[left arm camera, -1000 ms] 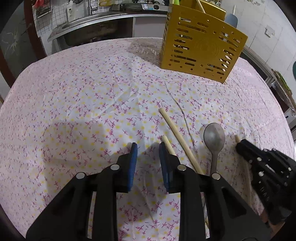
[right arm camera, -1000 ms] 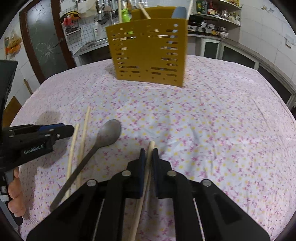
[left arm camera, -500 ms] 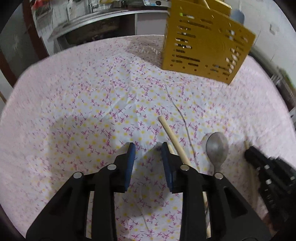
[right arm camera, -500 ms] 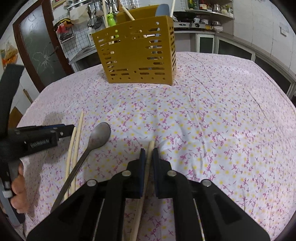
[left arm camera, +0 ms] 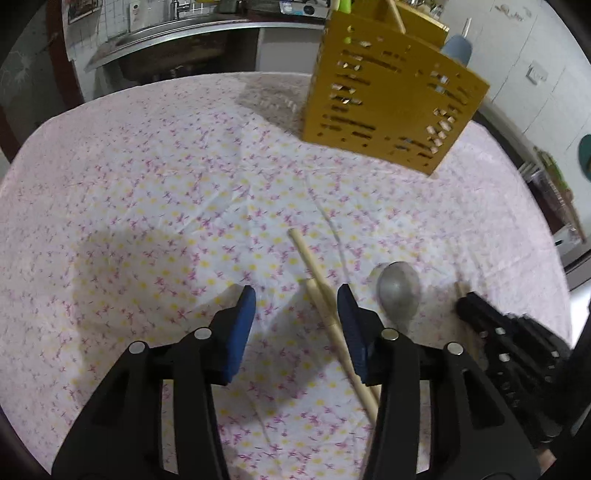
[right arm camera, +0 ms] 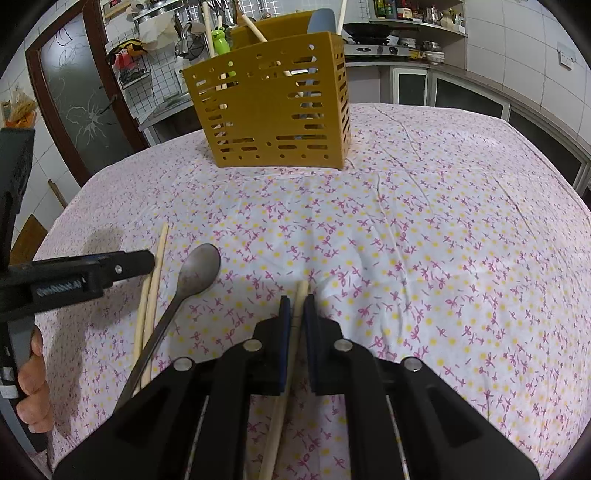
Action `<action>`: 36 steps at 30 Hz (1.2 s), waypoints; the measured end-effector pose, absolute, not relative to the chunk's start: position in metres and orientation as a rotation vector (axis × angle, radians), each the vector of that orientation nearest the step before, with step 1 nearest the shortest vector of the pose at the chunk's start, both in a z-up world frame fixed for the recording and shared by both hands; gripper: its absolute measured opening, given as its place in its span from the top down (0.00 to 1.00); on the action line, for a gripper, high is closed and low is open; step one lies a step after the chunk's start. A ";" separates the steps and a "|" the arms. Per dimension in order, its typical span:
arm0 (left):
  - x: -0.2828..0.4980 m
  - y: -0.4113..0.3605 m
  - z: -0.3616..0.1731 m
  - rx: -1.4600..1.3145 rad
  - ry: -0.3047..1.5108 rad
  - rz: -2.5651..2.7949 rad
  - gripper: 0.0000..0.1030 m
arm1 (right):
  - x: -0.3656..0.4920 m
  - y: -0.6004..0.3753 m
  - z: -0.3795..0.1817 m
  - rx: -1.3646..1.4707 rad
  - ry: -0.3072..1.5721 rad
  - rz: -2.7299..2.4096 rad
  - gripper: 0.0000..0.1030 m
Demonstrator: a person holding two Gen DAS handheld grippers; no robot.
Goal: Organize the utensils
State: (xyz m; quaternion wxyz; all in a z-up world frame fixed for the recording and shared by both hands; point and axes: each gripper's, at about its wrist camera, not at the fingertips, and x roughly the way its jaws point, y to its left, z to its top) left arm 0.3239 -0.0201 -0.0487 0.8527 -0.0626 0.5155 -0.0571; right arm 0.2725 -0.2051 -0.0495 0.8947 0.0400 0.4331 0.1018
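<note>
Two wooden chopsticks [left arm camera: 325, 295] lie side by side on the floral tablecloth, between the jaws of my open left gripper [left arm camera: 295, 306], closer to its right finger. A metal spoon [left arm camera: 399, 291] lies just right of them. My right gripper [right arm camera: 296, 304] is shut on a third chopstick [right arm camera: 300, 295]; it shows at the right of the left wrist view [left arm camera: 480, 314]. The yellow slotted utensil holder [right arm camera: 273, 122] stands at the far side of the table with several utensils in it. In the right wrist view the pair of chopsticks [right arm camera: 153, 280] and the spoon [right arm camera: 195, 271] lie at the left, beside my left gripper [right arm camera: 147, 260].
The tablecloth [right arm camera: 424, 240] covers the whole table. A kitchen counter with a sink [left arm camera: 166, 33] runs behind the table, and cabinets [right arm camera: 461, 96] stand at the back right. A hand [right arm camera: 33, 387] holds the left gripper's handle.
My left gripper has opened wider and shifted right, so both chopsticks now lie between its jaws. My right gripper has stayed shut on its chopstick and moved nearer the holder.
</note>
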 end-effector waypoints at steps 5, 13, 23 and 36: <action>0.328 -0.012 -0.054 -0.137 1.097 -0.117 0.73 | 0.273 -0.206 -0.050 0.083 0.898 0.210 0.92; 0.333 -0.035 -0.058 -0.018 1.065 -0.091 0.65 | 0.275 -0.203 -0.050 0.065 0.897 0.198 0.92; 0.331 -0.011 -0.053 -0.107 1.055 -0.137 0.92 | 0.273 -0.203 -0.049 0.081 0.883 0.198 0.92; 0.306 -0.019 -0.014 -0.068 0.932 -0.192 1.00 | 0.263 -0.223 -0.028 0.188 0.776 0.217 0.93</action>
